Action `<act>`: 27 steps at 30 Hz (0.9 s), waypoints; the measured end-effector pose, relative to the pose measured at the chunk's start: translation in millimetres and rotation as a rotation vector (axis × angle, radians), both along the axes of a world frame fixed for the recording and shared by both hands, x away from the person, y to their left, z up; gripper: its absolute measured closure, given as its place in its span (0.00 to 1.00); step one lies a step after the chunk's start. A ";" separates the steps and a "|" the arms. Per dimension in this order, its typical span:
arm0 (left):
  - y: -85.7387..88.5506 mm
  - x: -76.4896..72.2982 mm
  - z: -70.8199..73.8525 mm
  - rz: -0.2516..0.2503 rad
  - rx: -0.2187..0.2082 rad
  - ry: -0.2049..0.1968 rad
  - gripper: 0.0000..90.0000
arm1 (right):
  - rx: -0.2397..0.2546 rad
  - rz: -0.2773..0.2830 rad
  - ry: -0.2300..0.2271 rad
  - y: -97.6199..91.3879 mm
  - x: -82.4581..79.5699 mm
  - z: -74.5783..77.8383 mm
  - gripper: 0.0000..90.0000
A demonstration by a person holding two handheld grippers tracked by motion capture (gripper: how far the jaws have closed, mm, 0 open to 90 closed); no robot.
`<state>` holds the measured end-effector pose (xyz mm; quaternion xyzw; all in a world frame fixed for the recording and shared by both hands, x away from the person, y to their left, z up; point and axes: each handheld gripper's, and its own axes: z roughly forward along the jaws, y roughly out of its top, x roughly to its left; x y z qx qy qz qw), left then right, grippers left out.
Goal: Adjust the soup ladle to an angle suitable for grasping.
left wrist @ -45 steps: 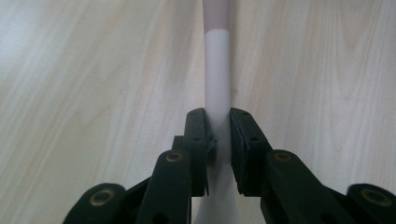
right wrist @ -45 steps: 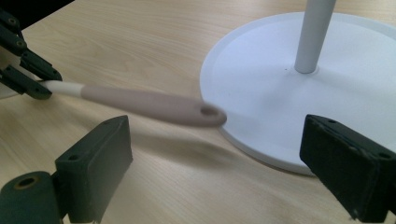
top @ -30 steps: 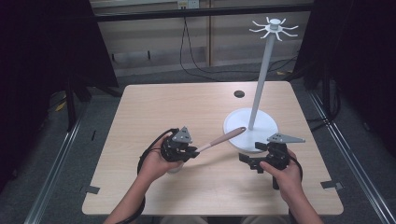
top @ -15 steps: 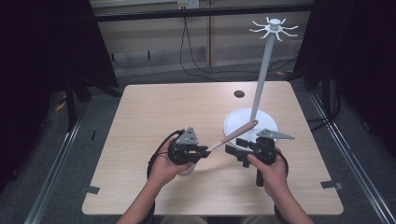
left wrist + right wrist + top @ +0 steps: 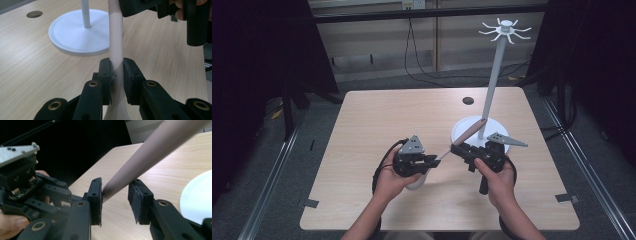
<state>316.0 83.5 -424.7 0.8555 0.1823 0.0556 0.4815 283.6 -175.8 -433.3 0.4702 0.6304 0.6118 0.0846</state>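
A long utensil with a pale pink handle [image 5: 464, 136] and a white head [image 5: 416, 183] slants up from my left hand toward the stand. My left gripper [image 5: 432, 161] is shut on the handle [image 5: 116, 37] low down, its pads [image 5: 105, 75] pressing both sides. My right gripper [image 5: 458, 150] stands open around the same handle [image 5: 150, 155] farther up. The handle lies against the left pad [image 5: 97, 195], with a gap to the other one. The handle's brown tip [image 5: 482, 121] rises over the stand's base.
A white hook stand has a round base [image 5: 462, 131], a thin pole [image 5: 494, 75] and a ring of hooks [image 5: 507, 27] on top. The base [image 5: 75, 37] lies just beyond both grippers. A dark hole [image 5: 468, 100] is set in the table's far side.
My right gripper has moved left onto the handle, its jaws now on either side of it. The left gripper shifted slightly right, and the handle tilted up more steeply.
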 end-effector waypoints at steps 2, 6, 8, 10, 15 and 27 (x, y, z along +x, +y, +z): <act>0.4 0.2 1.5 0.003 0.000 -0.003 0.87 | 0.004 0.001 -0.006 1.2 0.6 2.1 0.73; 0.4 0.3 2.2 0.015 -0.005 0.008 0.87 | 0.010 0.006 -0.006 2.6 1.9 4.8 0.74; -0.6 -0.2 2.2 0.022 -0.008 0.014 0.87 | 0.016 0.001 -0.004 3.0 2.4 5.5 0.74; -1.7 -0.2 1.8 0.030 -0.018 0.019 0.87 | 0.034 -0.005 -0.002 3.7 2.7 6.3 0.75; -6.0 -2.4 2.2 0.032 -0.023 0.015 0.86 | 0.058 -0.008 0.005 6.6 5.4 7.3 0.75; -13.0 -4.3 -1.7 0.046 -0.060 0.044 0.86 | 0.080 0.035 0.015 15.1 8.4 17.2 0.86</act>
